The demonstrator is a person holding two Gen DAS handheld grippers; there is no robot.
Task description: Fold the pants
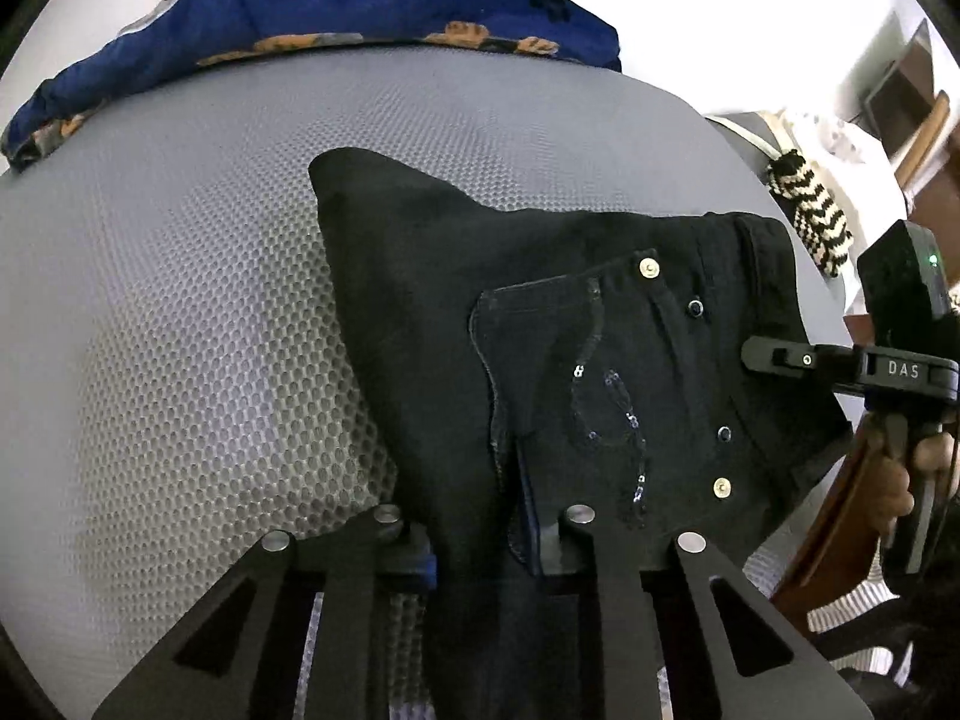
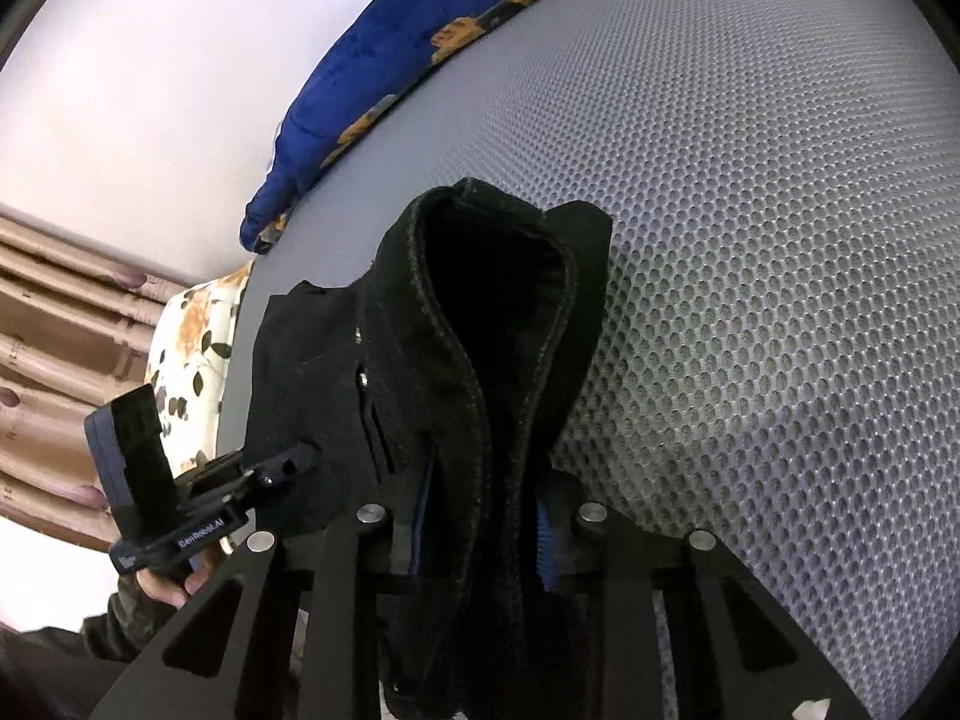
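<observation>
Black pants (image 1: 540, 330) with a sequined back pocket and metal rivets lie partly folded on a grey mesh mattress (image 1: 180, 300). My left gripper (image 1: 489, 546) is shut on the near edge of the pants, by the pocket. My right gripper (image 2: 483, 540) is shut on a thick bunched fold of the pants (image 2: 480, 330), held up off the mattress (image 2: 750, 240). The right gripper also shows at the right of the left wrist view (image 1: 762, 354), at the waistband. The left gripper shows at the left of the right wrist view (image 2: 294, 462), touching the pants.
A blue floral blanket (image 1: 336, 18) lies along the far edge of the mattress and shows in the right wrist view (image 2: 420, 48). A black-and-white striped cloth (image 1: 816, 210) hangs at the right edge. A floral pillow (image 2: 192, 348) and curtains (image 2: 54, 360) are at the left.
</observation>
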